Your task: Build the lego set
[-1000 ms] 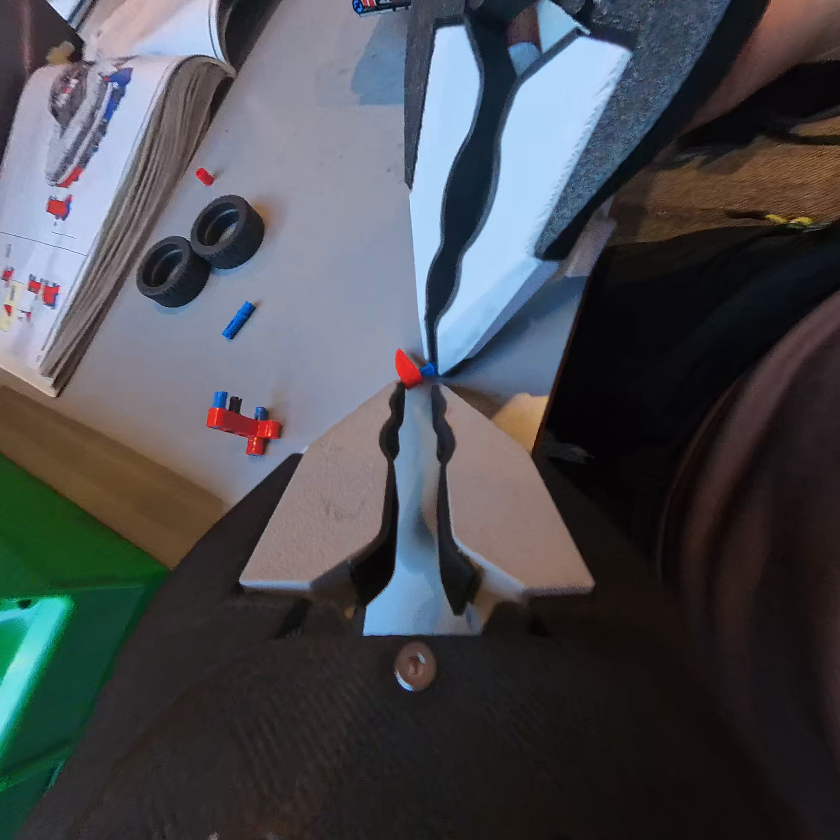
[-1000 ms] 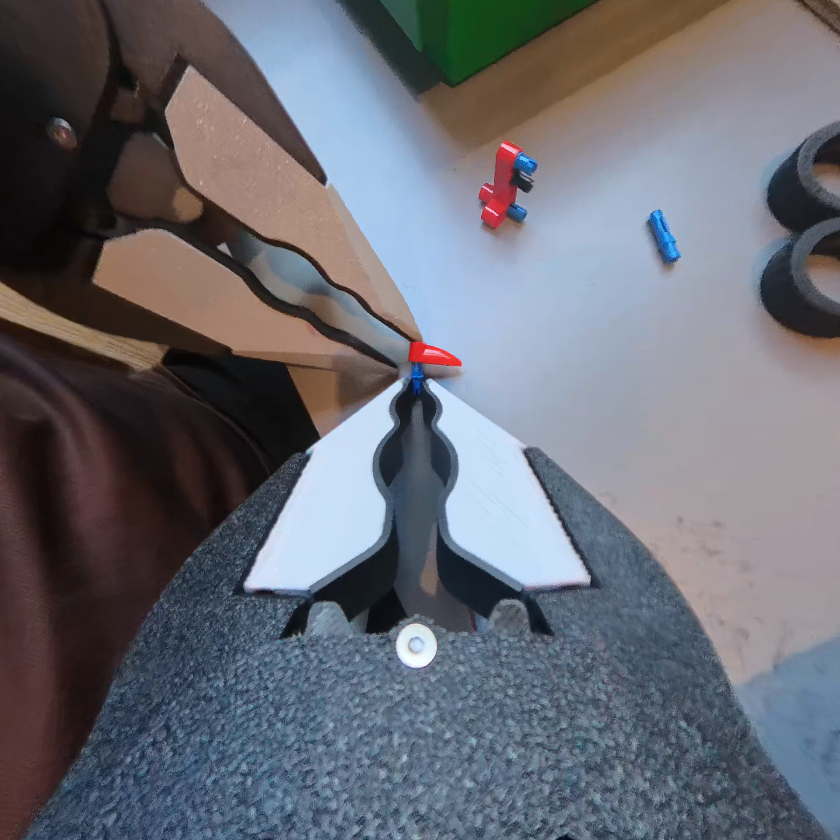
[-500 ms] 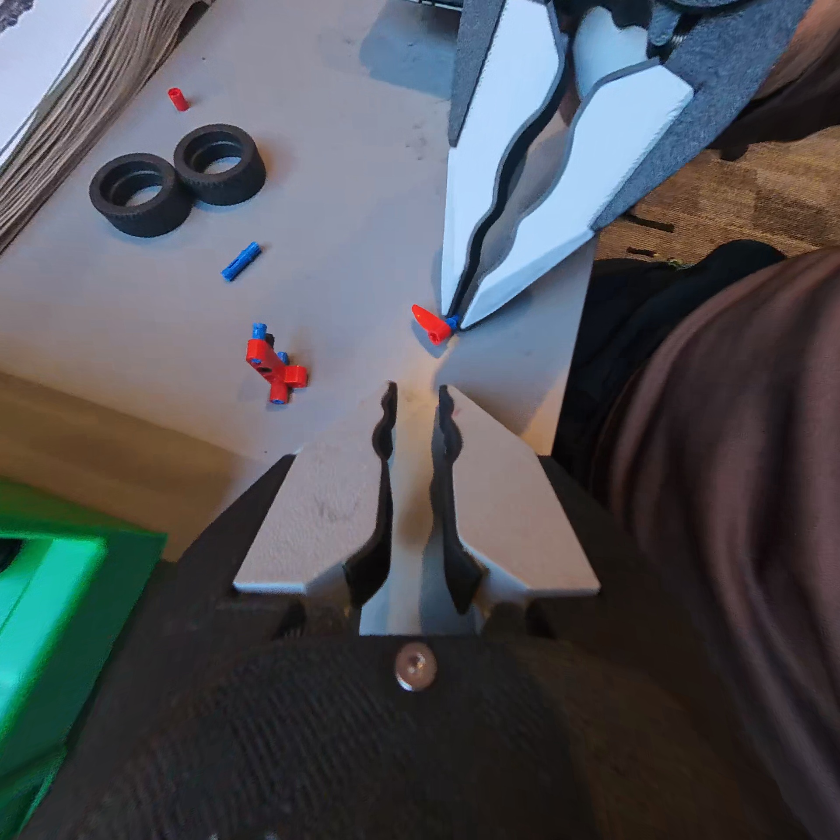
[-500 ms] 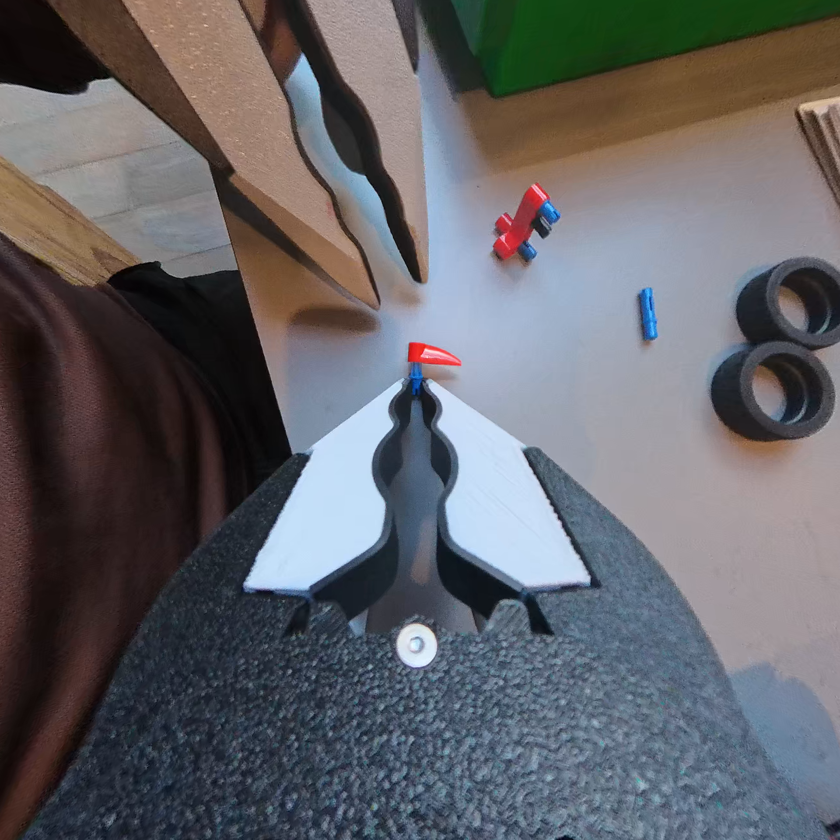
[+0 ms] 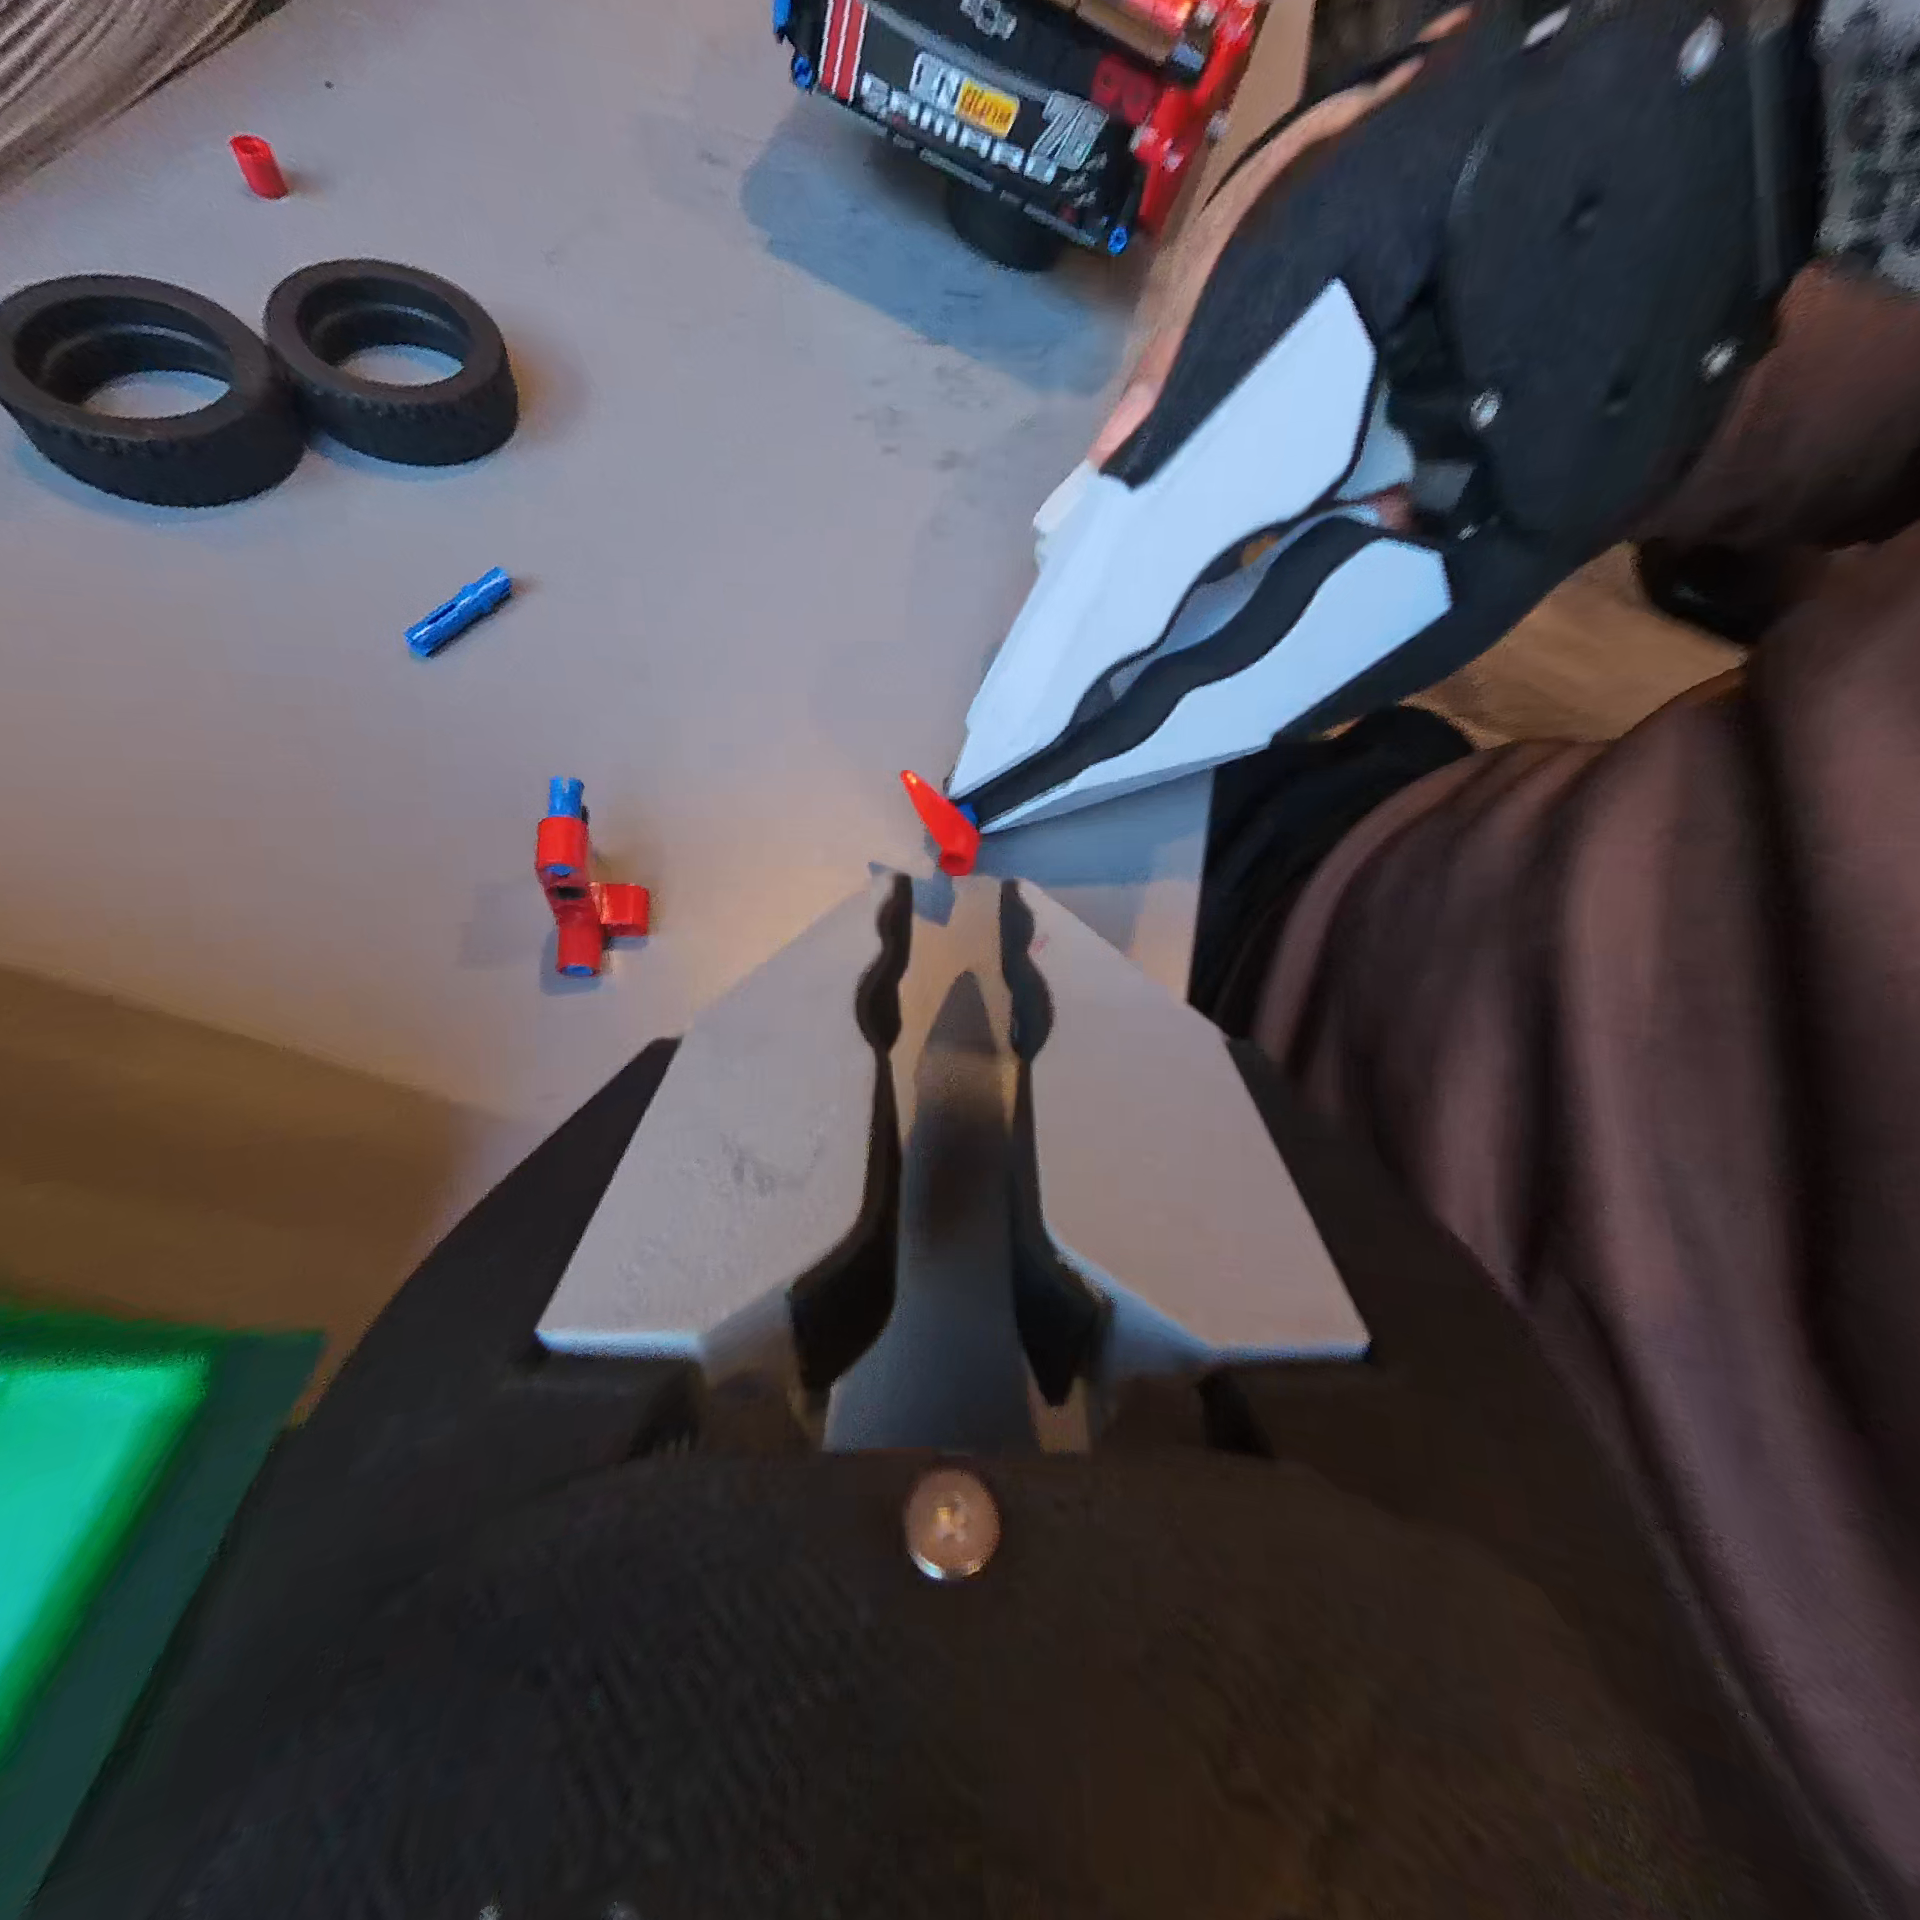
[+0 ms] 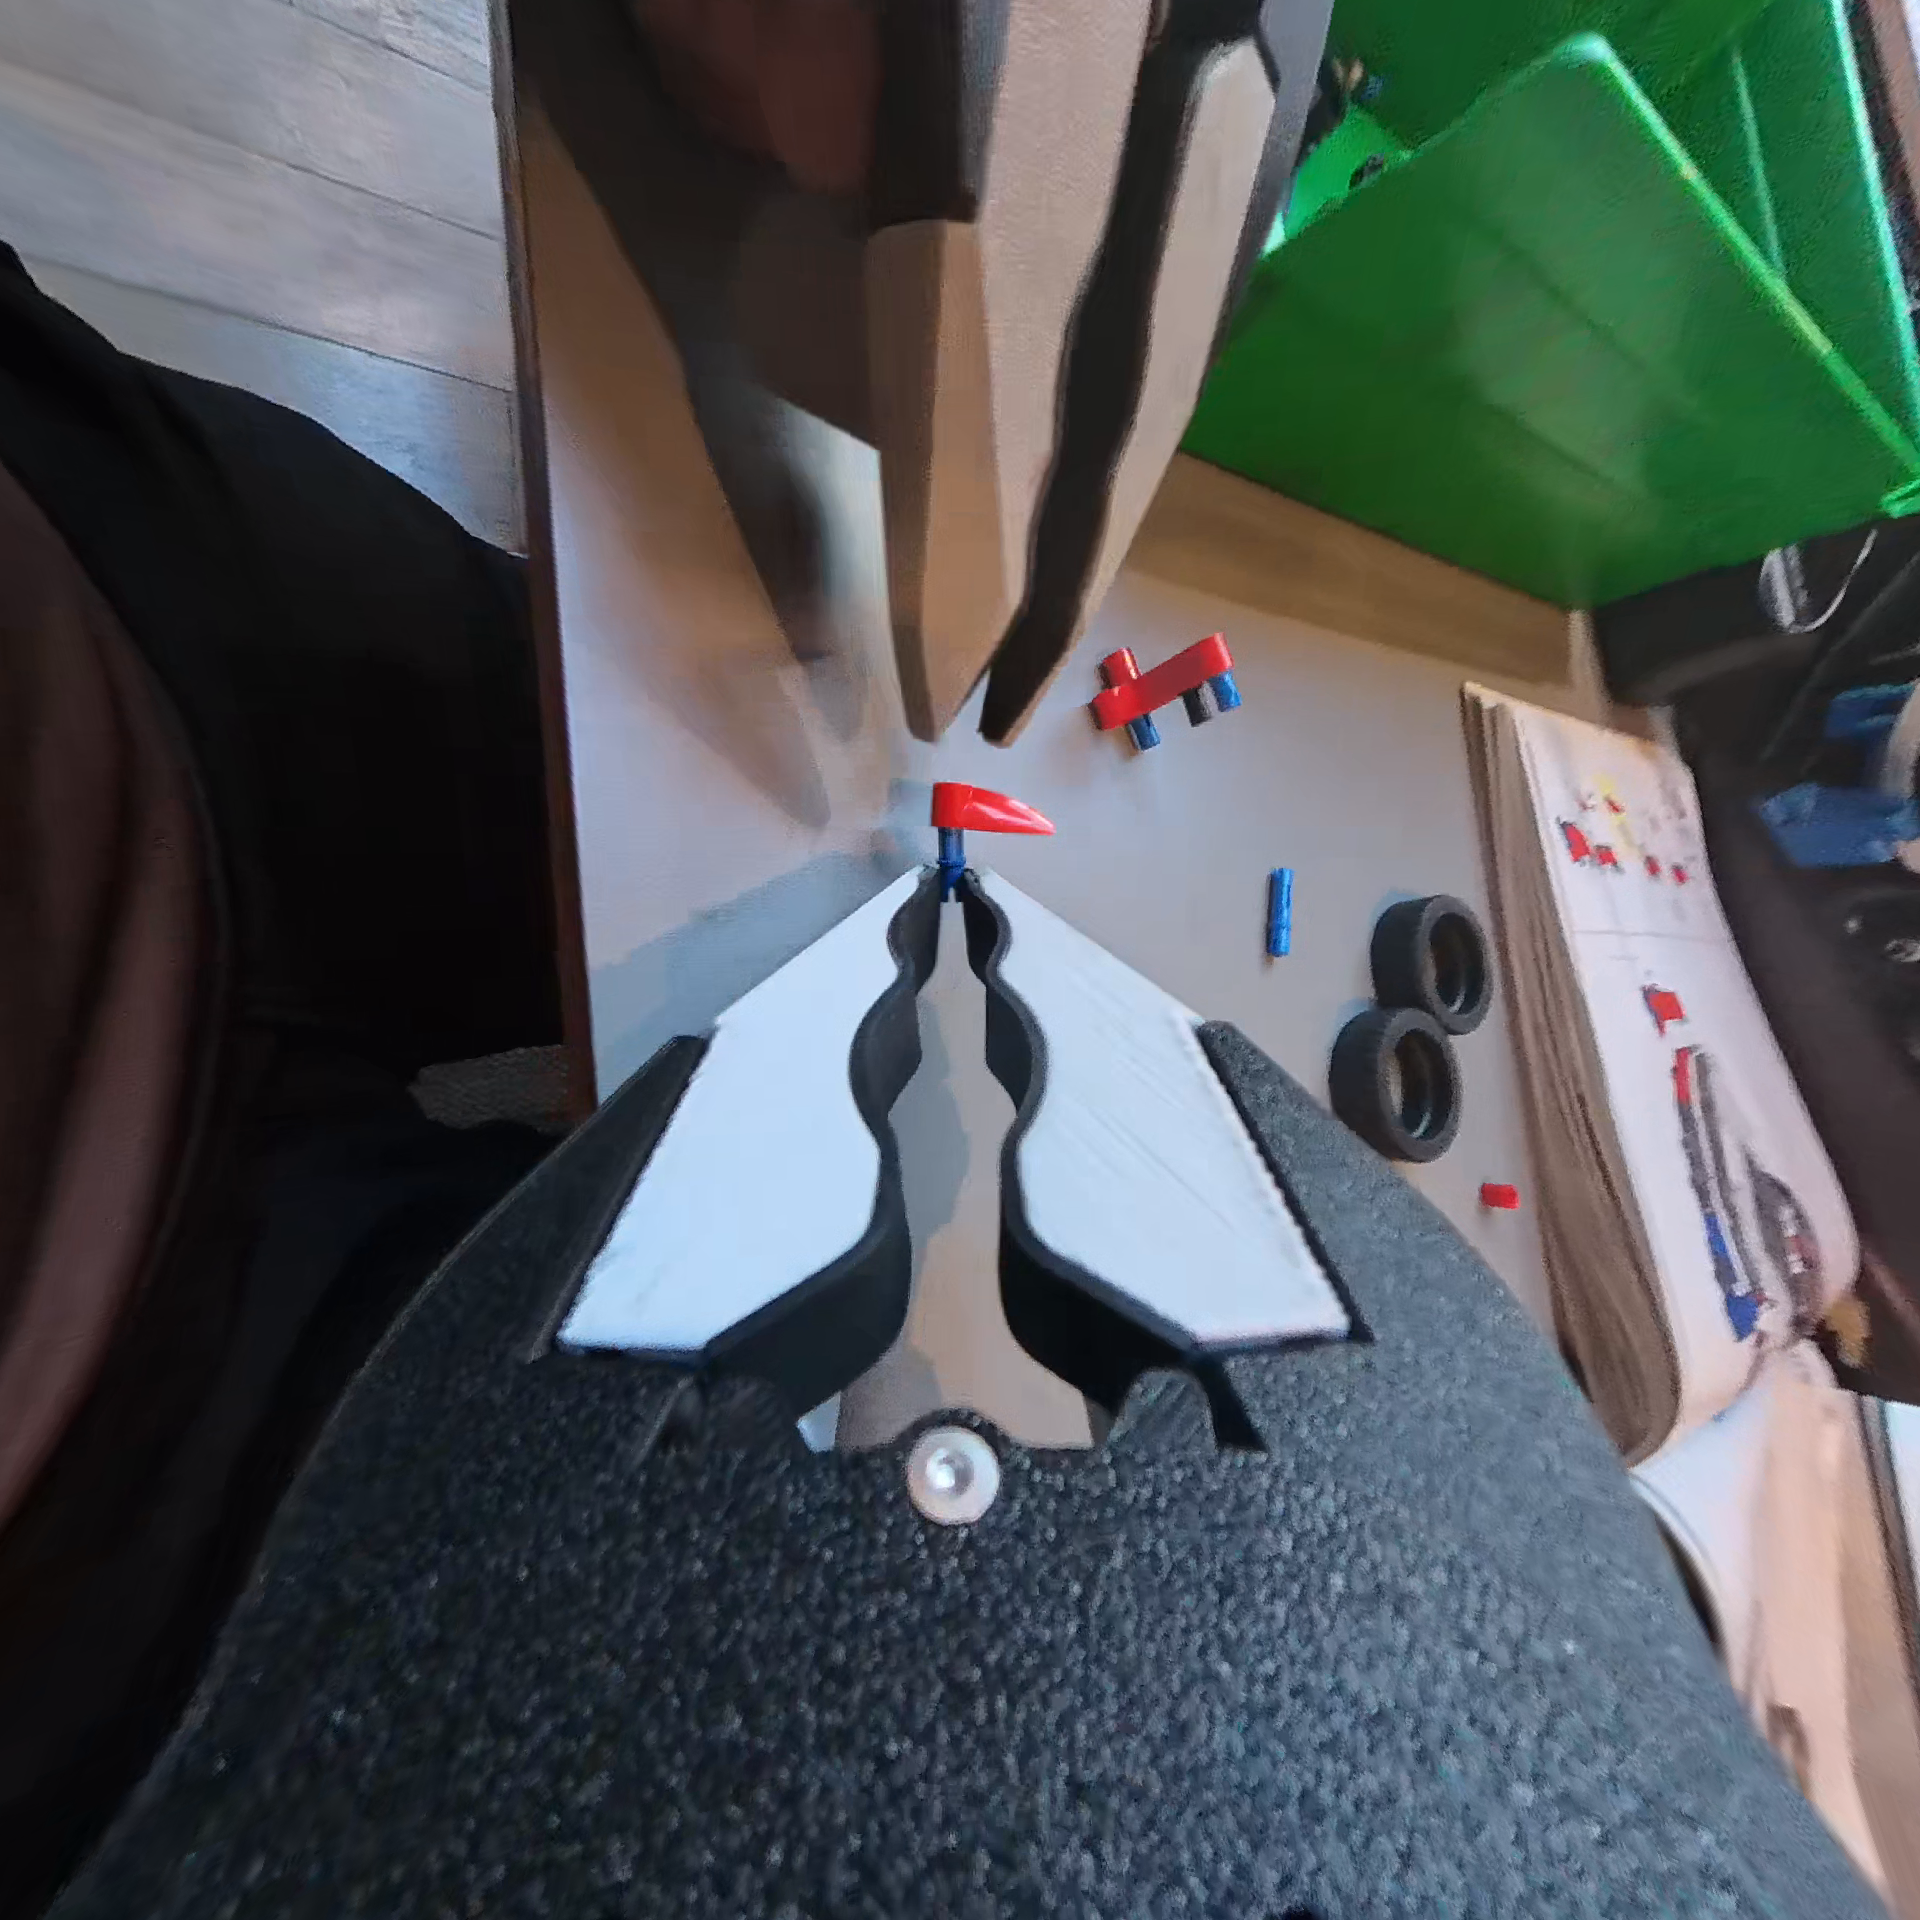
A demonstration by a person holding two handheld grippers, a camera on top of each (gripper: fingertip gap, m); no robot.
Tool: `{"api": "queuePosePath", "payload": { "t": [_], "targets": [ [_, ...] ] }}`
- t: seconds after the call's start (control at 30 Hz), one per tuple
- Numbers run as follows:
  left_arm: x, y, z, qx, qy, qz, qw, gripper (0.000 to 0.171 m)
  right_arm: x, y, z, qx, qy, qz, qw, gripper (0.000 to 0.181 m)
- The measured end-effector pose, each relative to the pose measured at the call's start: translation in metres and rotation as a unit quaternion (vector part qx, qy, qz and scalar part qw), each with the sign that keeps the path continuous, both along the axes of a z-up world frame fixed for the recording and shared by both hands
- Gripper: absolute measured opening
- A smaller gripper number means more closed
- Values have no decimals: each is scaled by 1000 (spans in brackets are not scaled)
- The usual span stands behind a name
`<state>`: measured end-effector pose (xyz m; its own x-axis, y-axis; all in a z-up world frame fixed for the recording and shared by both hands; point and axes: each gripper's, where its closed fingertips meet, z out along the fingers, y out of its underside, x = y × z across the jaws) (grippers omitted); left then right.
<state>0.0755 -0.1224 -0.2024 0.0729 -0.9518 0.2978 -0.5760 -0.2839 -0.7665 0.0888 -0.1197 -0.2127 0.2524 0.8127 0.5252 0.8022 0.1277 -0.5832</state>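
My right gripper point(image 6: 951, 883) is shut on a short blue pin point(image 6: 949, 857) that carries a small red pointed piece point(image 6: 987, 810), held just above the grey table point(image 6: 1247, 790). In the left wrist view the right gripper point(image 5: 961, 808) comes in from the right with the red piece point(image 5: 940, 821) at its tips. My left gripper point(image 5: 954, 891) is open and empty, its tips just short of the red piece. It shows in the right wrist view point(image 6: 966, 727) above the piece.
On the table lie a red connector with blue pins point(image 5: 582, 894), a loose blue pin point(image 5: 457, 611), two black tyres point(image 5: 260, 379) and a small red bush point(image 5: 258, 166). A part-built car point(image 5: 1008, 94) stands at the back. An open instruction book point(image 6: 1662, 1039) and a green bin point(image 6: 1558, 364) sit beyond. My two grippers' fingertips are within a few centimetres of each other. Both grippers' tips are roughly 20 cm from the part-built car point(image 5: 1008, 94).
My left gripper let go of the red piece, opened and drew back, then came close to it again. The right gripper kept hold of the blue pin and turned.
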Motion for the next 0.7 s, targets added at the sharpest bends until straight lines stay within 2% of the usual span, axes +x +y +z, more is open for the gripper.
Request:
{"api": "queuePosePath", "payload": {
  "t": [0.1,0.23,0.4,0.47,0.7],
  "targets": [
    [5,-8,8,-50,-27,-12,998,16,-1,-2,8,31,-6,12,999,3],
    [7,-6,8,-81,-26,5,996,23,1,-3,13,65,-28,16,997,3],
    [15,-13,12,-108,-38,1,993,17,-1,-7,18,99,-50,31,993,3],
    [16,-14,13,-113,-41,3,993,5,-1,-7,22,114,-59,34,991,3],
    [23,-7,29,-120,-108,56,985,5,6,0,40,129,-31,16,991,4]
  ]
}}
